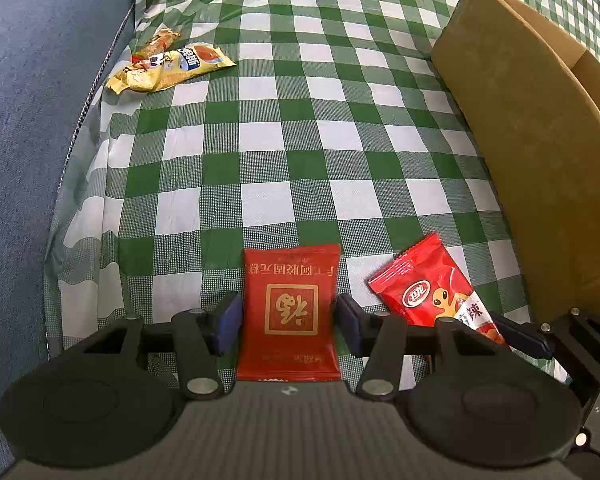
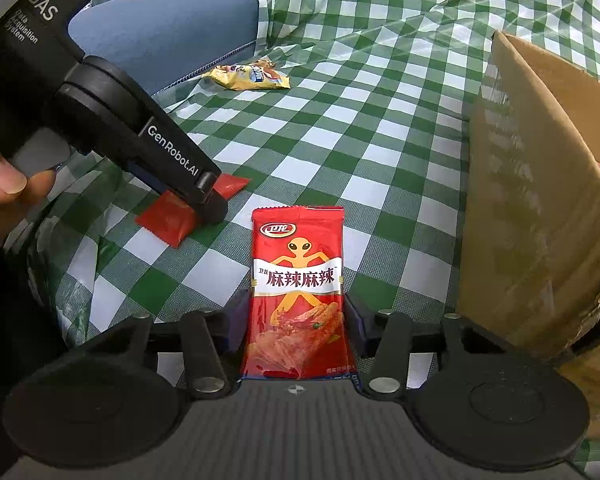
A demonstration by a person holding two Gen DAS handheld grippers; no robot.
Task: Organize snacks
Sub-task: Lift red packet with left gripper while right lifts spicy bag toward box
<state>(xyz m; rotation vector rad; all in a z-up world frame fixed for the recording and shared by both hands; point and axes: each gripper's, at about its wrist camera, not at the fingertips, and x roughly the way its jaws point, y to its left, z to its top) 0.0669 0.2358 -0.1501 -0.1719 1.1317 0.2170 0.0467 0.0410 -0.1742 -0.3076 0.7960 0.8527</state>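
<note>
Big cardboard box (image 1: pixel 540 128) sits on the right of the checkered cloth (image 1: pixel 284 152), yellow snack bags (image 1: pixel 168 66) far left. My left gripper (image 1: pixel 288 318) pinches the dark red packet (image 1: pixel 289 312); my right gripper (image 2: pixel 296 322) clamps the spicy strip pack (image 2: pixel 298 292) near the box.

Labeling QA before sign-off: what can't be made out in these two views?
- Cardboard box contents: right wrist view, the near flap hides nearly all of the inside.
- Small snack behind the yellow packet: left wrist view, partly covered, too small to read.
- Dark red packet: right wrist view, the left tool covers its middle.
- Alien packet: left wrist view, lower end behind the right tool.
</note>
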